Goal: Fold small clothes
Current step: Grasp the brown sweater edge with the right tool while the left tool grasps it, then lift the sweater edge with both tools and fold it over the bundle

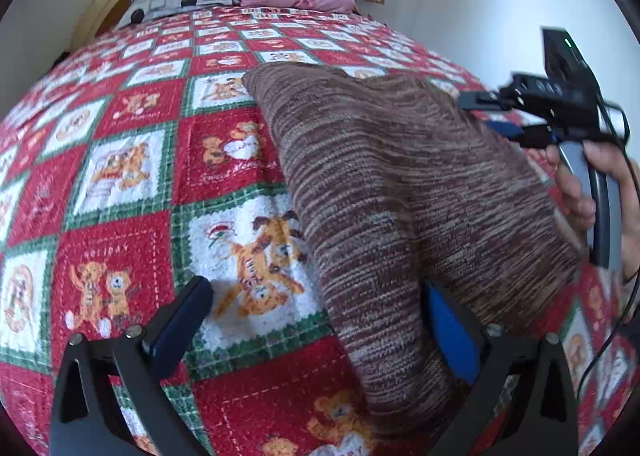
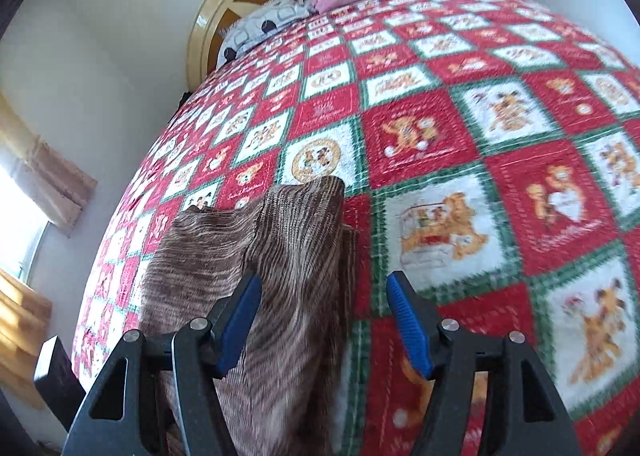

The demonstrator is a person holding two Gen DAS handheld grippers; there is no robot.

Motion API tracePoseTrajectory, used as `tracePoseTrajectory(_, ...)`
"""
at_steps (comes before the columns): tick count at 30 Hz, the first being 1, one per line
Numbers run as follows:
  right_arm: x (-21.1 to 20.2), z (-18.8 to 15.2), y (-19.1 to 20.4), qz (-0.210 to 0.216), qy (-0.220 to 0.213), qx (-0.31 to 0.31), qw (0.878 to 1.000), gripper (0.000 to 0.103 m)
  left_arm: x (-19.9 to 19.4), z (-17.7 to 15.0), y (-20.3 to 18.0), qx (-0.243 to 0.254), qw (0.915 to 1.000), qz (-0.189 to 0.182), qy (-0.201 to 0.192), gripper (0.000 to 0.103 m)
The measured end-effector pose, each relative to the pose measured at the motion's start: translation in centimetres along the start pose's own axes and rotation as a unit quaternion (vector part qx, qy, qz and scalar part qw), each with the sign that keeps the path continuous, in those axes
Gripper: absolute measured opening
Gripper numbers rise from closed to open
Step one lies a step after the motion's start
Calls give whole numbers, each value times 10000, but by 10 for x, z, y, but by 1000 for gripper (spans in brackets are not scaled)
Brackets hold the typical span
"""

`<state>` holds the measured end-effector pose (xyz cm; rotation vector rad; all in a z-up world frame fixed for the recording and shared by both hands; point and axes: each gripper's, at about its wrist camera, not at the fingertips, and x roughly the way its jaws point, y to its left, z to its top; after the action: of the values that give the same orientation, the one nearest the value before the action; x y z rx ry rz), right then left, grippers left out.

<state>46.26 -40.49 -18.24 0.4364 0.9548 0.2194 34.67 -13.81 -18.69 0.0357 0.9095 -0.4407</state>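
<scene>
At the far left of the left wrist view, the bed's quilt [image 1: 120, 176] of red, green and white teddy-bear squares lies bare, which gives a flat place for folding. The left claw [image 1: 316, 320] hangs over it with its fingers spread wide; the brown striped knit garment [image 1: 400, 196] drapes over its right finger [image 1: 452, 336], so the cloth seems propped up there, not pinched. The garment lies on the quilt in the middle of the bed, with part of it raised in a fold, probably midway through being doubled over. Further right, a hand [image 1: 592, 192] carries the right claw's handle just beside the garment's edge. In the right wrist view, the right claw [image 2: 324, 320] has its jaws parted, with only quilt between them; the garment sits against its left finger [image 2: 236, 328], apparently just let go.
</scene>
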Motion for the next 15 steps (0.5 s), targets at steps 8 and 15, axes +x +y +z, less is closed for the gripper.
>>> tracePoseTrajectory(8,20,5,-12,425,141,43,9990,57,1,0,4,-26,10000,-45,9,103)
tracePoseTrajectory(15,33,9,-22,822,190,76,9964,53,2,0,2,-14,10000,-35,24,103)
